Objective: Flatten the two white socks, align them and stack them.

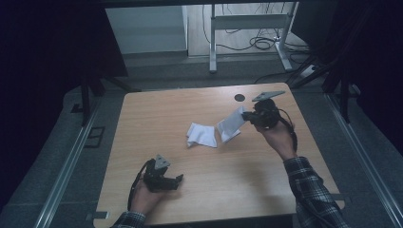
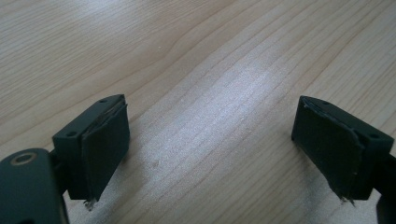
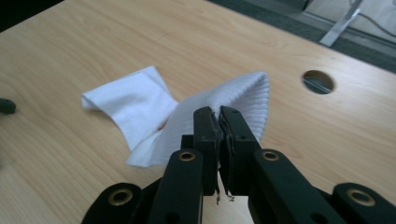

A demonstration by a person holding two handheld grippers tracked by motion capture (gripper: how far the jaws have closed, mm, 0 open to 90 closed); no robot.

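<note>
Right claw clamped on white cloth, no readable writing

- This looks like a lab or test room set up for recording, not a home.
- A bare wooden tabletop with a round cable hole stands alone on grey floor.
- Dark curtains close off both sides.
- Loose cables trail under a metal-legged desk frame behind.
- Aluminium rails run along the floor.
</note>
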